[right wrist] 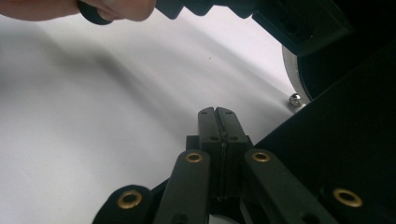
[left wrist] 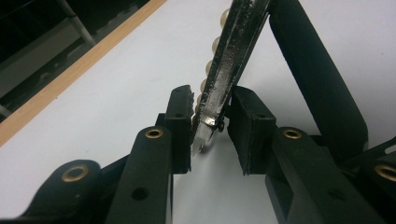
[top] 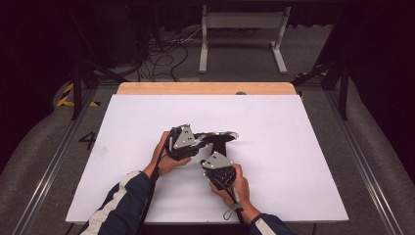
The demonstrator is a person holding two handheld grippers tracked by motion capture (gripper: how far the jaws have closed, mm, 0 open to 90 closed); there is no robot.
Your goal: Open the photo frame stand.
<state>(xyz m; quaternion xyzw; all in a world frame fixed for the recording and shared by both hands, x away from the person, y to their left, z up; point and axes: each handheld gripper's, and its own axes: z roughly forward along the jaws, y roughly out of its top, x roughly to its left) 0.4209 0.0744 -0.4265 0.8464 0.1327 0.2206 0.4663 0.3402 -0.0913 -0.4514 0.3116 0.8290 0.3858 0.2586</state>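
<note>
Now the left gripper (left wrist: 210, 130) is pinching the pan's (top: 219, 137) rim, handle pointing toward the closed, empty right gripper (right wrist: 217, 114) nearby.

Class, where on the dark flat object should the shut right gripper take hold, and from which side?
Probably the thin rim of the dark flat object, edge-on, one jaw on each face, as the left gripper pinches it. The right gripper must open first and come from the free side, away from that grip.

White table (top: 293, 161), black pan (top: 219, 138), black tools.
</note>
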